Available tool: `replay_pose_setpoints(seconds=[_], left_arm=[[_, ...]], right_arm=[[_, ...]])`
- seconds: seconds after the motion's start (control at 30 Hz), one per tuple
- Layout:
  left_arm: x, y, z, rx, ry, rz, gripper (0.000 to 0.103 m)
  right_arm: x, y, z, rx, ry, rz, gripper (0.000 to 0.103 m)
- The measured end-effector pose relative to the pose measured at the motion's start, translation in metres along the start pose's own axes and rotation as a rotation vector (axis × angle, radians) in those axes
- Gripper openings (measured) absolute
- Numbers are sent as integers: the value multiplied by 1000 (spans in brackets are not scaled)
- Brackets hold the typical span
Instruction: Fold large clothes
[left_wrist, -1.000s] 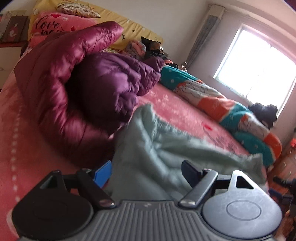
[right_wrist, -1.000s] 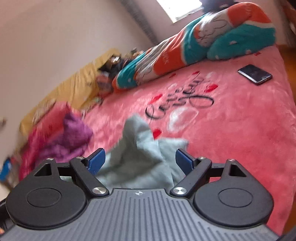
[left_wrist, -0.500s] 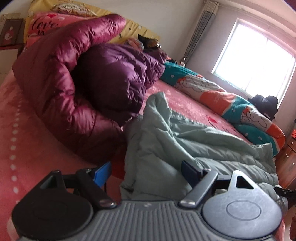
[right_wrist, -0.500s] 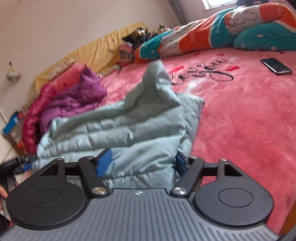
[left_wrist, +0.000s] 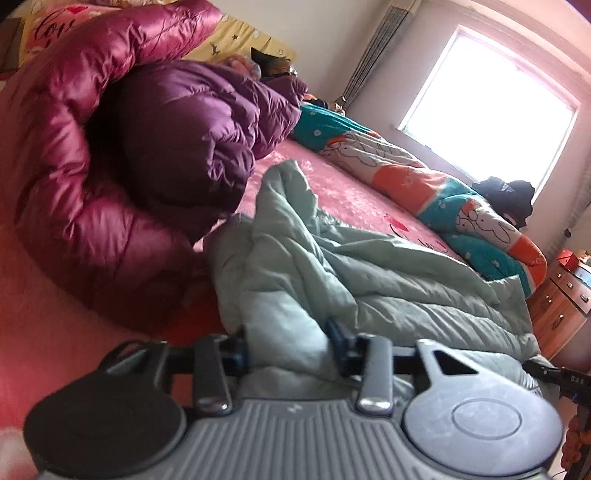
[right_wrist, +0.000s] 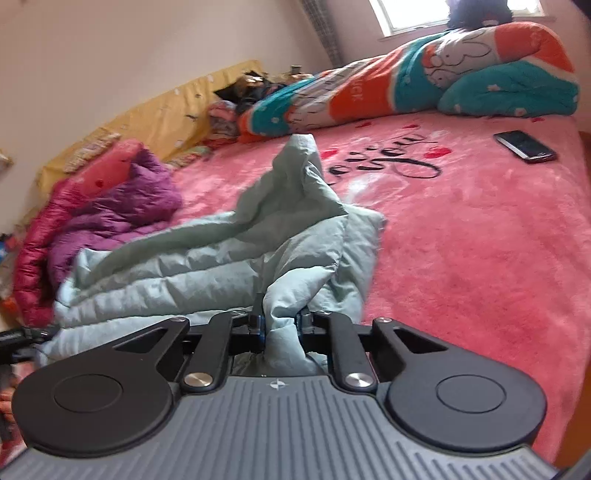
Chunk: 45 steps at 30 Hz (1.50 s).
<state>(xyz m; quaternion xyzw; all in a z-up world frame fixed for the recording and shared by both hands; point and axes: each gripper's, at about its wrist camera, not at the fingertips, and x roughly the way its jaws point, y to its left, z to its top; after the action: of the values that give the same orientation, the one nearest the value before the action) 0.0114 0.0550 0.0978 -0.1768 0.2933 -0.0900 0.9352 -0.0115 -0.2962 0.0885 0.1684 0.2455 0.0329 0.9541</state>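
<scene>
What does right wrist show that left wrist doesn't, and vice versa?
Right wrist only: a phone lying on the pink blanket, and the right gripper shut on a bunch of the pale green jacket.

Left wrist only: a wooden dresser past the bed's corner, and the left gripper, its jaws just closing, with jacket fabric between them.

Both: the green jacket, purple jacket, orange and teal quilt, window.
</scene>
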Motion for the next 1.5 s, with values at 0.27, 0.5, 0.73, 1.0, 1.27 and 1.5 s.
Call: replay_pose_setpoints(seconds=[0.27,0.5,0.73,1.0,1.27,1.5], left_arm=[[10,-3,-2,28,40,64,31],[9,-3,-2,-1,23,78,31],[3,0,-3,-73,13,74,31],[1,2,1,-115,15,59,32],[5,3,3,-118,42,64,32],[13,6,6,-136,66,72,34]], right_arm=[[19,-6,-9,-4,75,-99,19],[4,6,15,-16,34,-240,60],[2,91,33,-207,-37,-110,73],[96,213,32,-613,85,103,71],[169,247,41,-735,305,224,97],[187,253,36,-750,369,213,26]])
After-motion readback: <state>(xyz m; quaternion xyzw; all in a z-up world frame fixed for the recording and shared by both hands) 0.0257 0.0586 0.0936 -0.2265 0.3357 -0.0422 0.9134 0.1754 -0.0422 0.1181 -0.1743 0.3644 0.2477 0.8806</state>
